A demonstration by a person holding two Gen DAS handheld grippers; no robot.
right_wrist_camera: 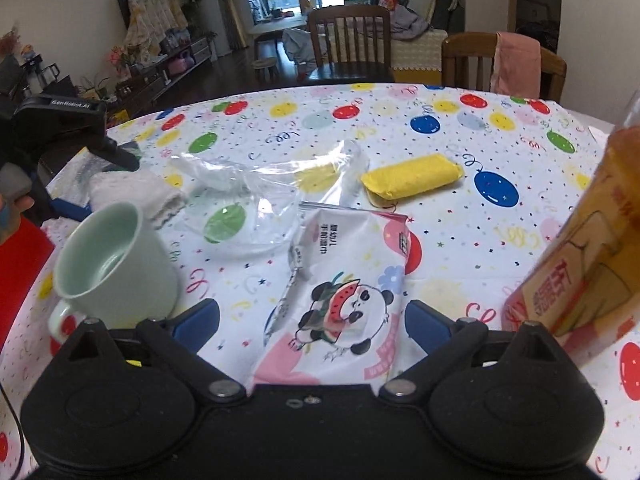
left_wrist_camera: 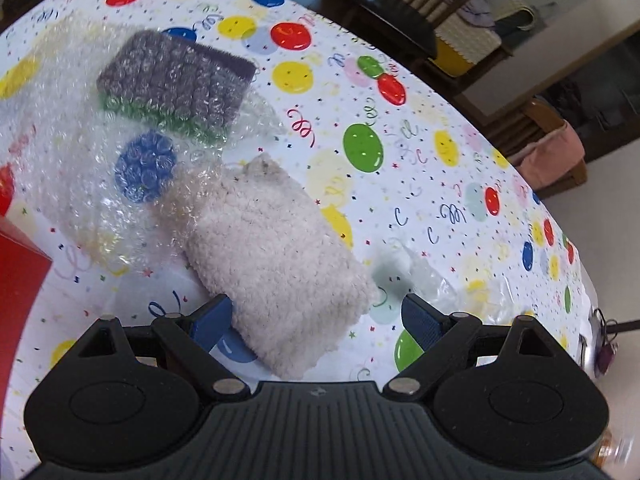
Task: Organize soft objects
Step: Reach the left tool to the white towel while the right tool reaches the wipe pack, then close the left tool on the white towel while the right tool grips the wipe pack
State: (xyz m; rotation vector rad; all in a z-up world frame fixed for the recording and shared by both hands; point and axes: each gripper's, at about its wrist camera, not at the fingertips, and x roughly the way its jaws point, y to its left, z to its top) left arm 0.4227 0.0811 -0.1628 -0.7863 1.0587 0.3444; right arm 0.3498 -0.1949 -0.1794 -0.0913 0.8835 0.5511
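Orange drink carton (right_wrist_camera: 592, 240) cut off by right edge.

Your left wrist view: sits behind own fingers (left_wrist_camera: 420, 318), looks steeply down at table (left_wrist_camera: 420, 216), close over white towel (left_wrist_camera: 280, 256) and bubble wrap (left_wrist_camera: 72, 168). Your right wrist view: low, near level, faces across table (right_wrist_camera: 460, 240) toward chairs and window; wipes pack (right_wrist_camera: 340, 300) close in front. Shared by both views: white towel (right_wrist_camera: 132, 192), clear bag (left_wrist_camera: 432, 280) (right_wrist_camera: 264, 184), balloon-print cloth. Right view also catches left gripper (right_wrist_camera: 80, 204) at its left edge.
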